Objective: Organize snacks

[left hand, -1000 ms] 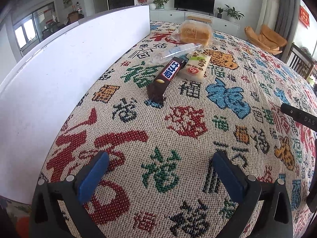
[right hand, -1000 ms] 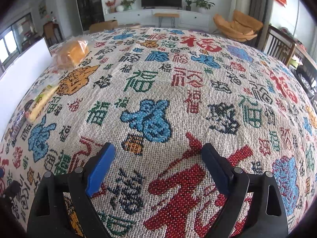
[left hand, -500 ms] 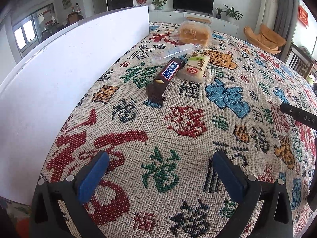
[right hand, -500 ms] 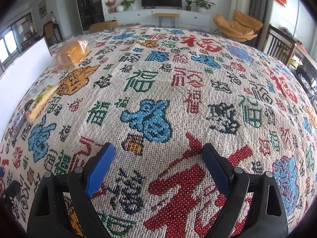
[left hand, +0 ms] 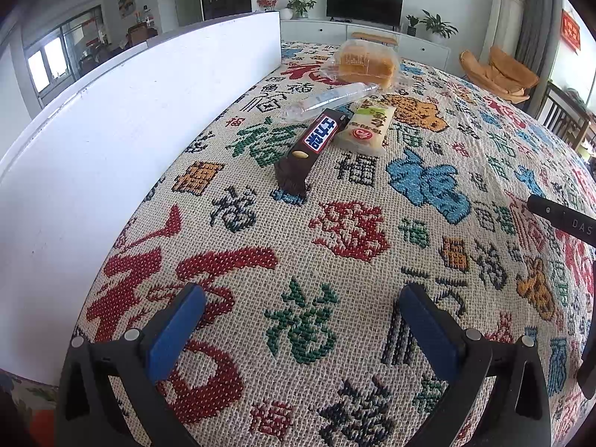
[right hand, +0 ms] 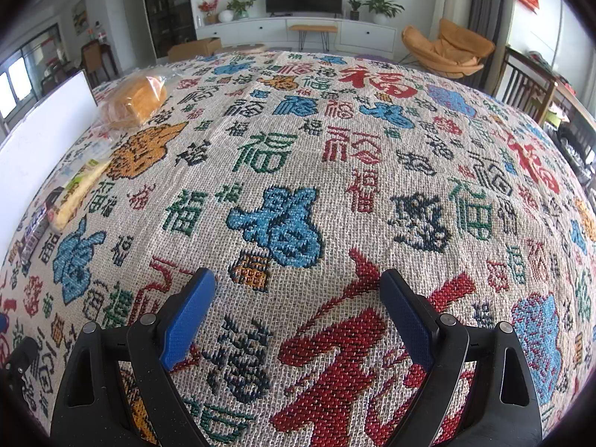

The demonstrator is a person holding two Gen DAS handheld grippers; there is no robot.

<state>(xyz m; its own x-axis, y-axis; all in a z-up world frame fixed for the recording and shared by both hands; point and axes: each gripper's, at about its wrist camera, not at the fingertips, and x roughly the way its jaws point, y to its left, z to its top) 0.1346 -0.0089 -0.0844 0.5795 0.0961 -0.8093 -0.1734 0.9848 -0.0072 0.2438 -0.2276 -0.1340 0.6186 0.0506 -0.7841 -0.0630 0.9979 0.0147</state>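
1. Left gripper (left hand: 301, 320): fingers (left hand: 175, 331) spread wide, nothing between them, low over the patterned cloth (left hand: 335, 253) on the bench.
2. Right gripper (right hand: 298, 298): fingers apart too, empty, over bare cloth.
3. Snacks sit at 12 o'clock in the left wrist view: chocolate bar (left hand: 311, 145) nearest, touching the yellow snack pack (left hand: 367, 128) on its right.
4. Clear wrapped tube (left hand: 327, 98) lies just behind both; bagged bread (left hand: 365, 63) furthest back.
5. White board (left hand: 123, 119) stands upright along the 9–11 o'clock edge.
6. In the right wrist view, the same snacks sit at 9–10 o'clock, well apart from that gripper.
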